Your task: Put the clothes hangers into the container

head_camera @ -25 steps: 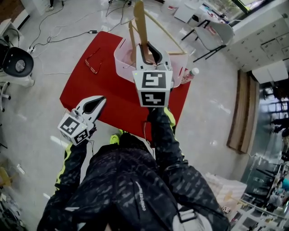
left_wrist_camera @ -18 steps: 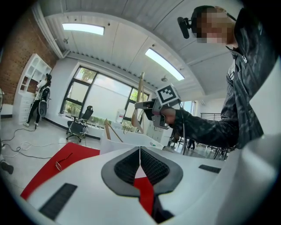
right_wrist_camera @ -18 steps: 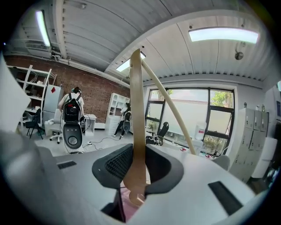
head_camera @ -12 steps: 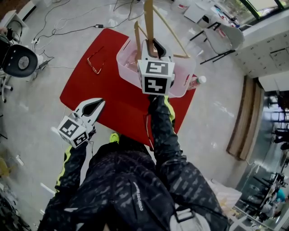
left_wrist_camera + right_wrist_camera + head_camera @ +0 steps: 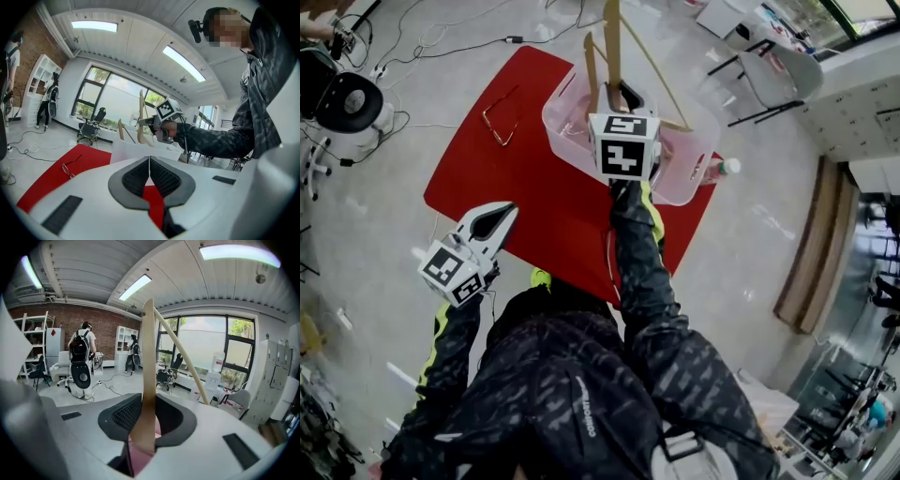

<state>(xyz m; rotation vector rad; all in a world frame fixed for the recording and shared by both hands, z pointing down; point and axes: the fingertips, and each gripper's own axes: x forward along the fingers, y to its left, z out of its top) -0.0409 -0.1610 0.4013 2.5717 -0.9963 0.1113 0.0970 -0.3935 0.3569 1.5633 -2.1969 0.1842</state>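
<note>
Now, from the head view, a person stands over a red mat (image 5: 534, 216) on the floor. A pale pink container (image 5: 682, 183) sits on the mat.

The right tongs (image 5: 619, 97) are clamped on a wooden clothes hanger (image 5: 612, 37), held upright above the container's opening. Its long arm rises well above the rim. Other wooden pieces stand in the container, and I cannot tell whether they belong to a separate hanger.

The left tongs (image 5: 492, 220) hang low near the mat's near edge, closed together with nothing between them.

A thin wire object (image 5: 500, 117), possibly another hanger, lies on the mat beside the container.

The likely risks:
- The hanger is tall, so if let go too high it may topple over the rim onto the mat.
- Its arm may snag the wood already inside.
- Pressing against the wall could tip or slide the light container into the bottle (image 5: 727, 167) just beside it.
</note>
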